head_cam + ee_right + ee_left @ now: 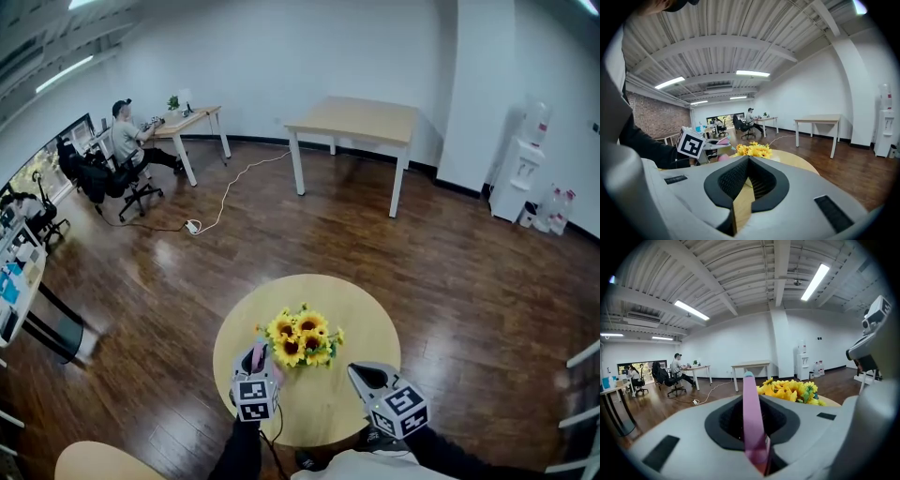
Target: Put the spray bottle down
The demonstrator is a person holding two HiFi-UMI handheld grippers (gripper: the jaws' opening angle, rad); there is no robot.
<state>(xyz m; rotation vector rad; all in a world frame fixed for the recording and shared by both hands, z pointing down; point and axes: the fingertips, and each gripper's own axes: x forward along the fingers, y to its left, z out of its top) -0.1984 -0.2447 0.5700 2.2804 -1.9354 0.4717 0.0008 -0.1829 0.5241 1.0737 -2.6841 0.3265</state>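
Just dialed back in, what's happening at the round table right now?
A person works a gripper in each hand over the round table. The left gripper has its fingers clamped on a pink spray bottle, held beside the sunflowers and not yet released. The right gripper is shut and empty, near the table's front edge.

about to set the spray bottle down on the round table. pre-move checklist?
1. Grip: left gripper shut on the pink spray bottle: ok.
2. Landing spot: bare wood on the table near the left gripper: ok.
3. Clearance: sunflowers stand right beside the bottle, on its right; whether they touch: cannot tell.
4. Right gripper shut, empty, apart on the flowers' other side: ok.
5. Gap between the bottle's base and the table, hidden by the gripper: cannot tell.
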